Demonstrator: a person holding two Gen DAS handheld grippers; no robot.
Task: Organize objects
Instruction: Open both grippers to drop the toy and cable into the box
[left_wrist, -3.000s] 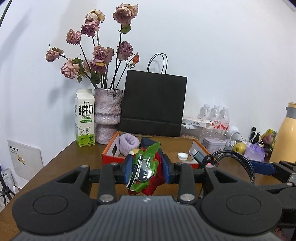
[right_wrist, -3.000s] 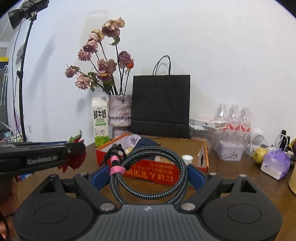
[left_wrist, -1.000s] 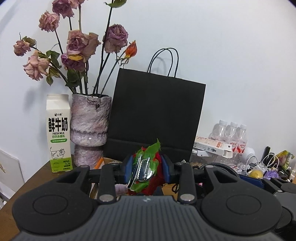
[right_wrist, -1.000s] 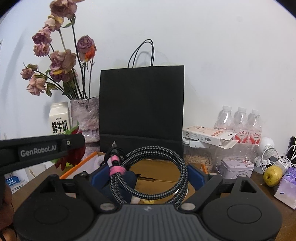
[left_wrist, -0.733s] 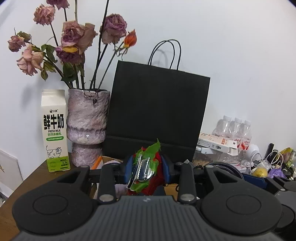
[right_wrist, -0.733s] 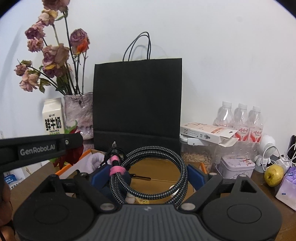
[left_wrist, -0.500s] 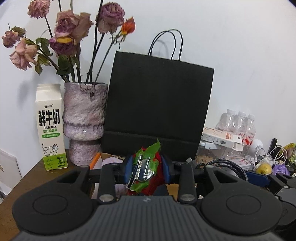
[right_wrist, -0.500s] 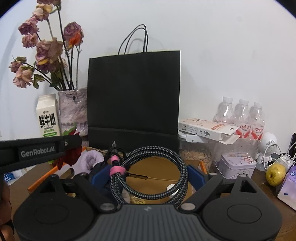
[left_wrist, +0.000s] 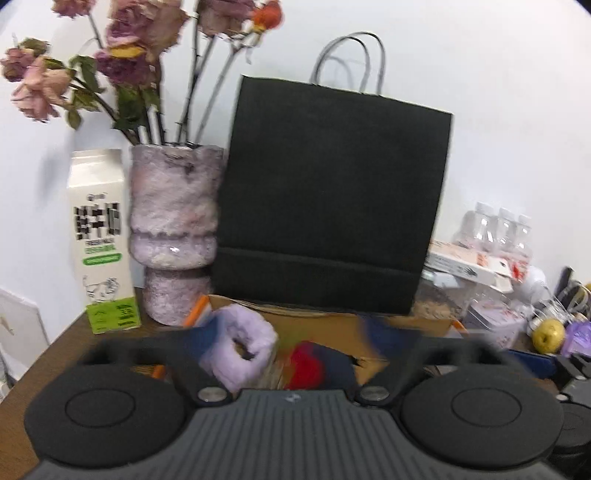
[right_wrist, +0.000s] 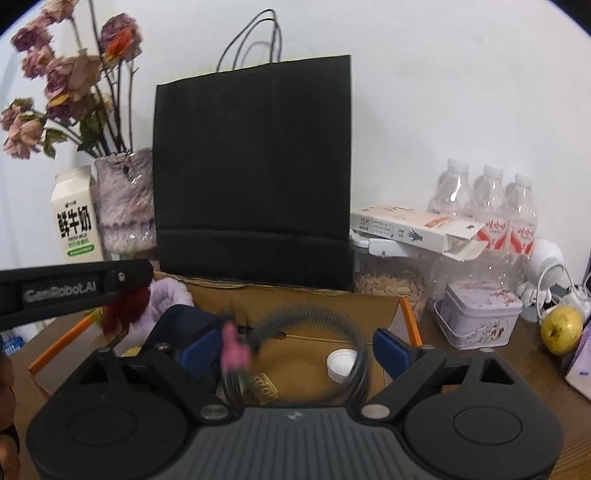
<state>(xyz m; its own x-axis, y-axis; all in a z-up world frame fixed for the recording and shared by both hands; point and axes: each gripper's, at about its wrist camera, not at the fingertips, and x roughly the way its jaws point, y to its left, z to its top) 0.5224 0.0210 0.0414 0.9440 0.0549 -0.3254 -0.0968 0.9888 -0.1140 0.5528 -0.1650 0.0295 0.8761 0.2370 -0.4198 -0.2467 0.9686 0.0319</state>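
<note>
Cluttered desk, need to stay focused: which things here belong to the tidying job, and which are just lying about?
In the job:
cardboard box
coiled cable
red packet
left gripper
right gripper

Lying about:
black bag
milk carton
vase
water bottles
apple

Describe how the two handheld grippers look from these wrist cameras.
Both are matte black plastic: a ribbed grey-black centre plate flanked by round discs, silver pivot screws, angular finger arms tipped with blue pads. The left gripper carries white "GenRobot.AI" lettering on its side; the right gripper matches in build.

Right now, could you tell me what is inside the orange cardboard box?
Inside the cardboard box: a lilac scrunchie, a red item, a dark blue object, a white cap and a blurred coiled cable. The grippers cover the box's near part.
</note>
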